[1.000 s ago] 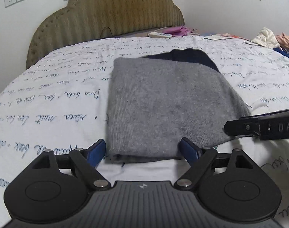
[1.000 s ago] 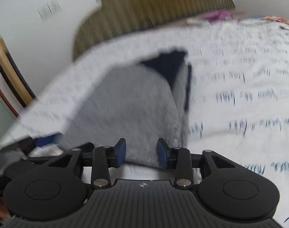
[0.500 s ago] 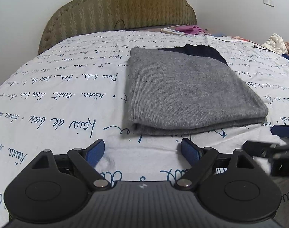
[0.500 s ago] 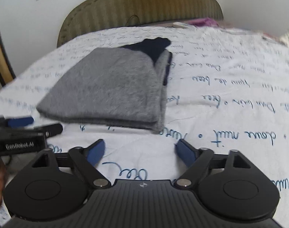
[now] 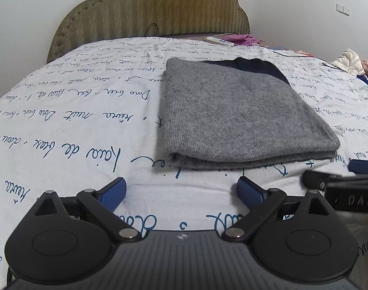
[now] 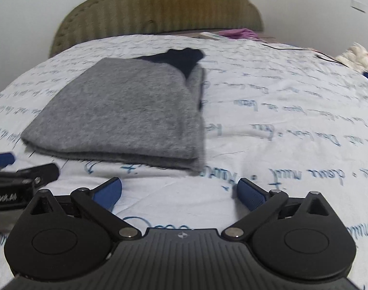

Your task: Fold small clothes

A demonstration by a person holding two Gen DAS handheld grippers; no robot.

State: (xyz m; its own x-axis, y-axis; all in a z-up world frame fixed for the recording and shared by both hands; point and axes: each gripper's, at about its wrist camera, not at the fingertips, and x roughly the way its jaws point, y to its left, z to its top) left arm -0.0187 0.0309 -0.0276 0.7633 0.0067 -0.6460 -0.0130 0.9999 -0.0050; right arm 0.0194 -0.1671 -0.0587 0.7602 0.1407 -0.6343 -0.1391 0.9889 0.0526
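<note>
A grey knit garment (image 5: 242, 113) with a dark navy part at its far end lies folded into a flat rectangle on the script-printed bedsheet (image 5: 75, 120). The left gripper (image 5: 181, 191) and right gripper (image 6: 179, 191) sit just in front of it, both spread wide and holding nothing.

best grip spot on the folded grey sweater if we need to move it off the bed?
Probably the near folded edge of the grey sweater: the layers stack there as one thick lip facing both tongs. Come in low from the front, along the bedsheet, left tongs and right tongs spaced toward the two near corners. Both are open and short of it. The far dark collar end looks looser.
</note>
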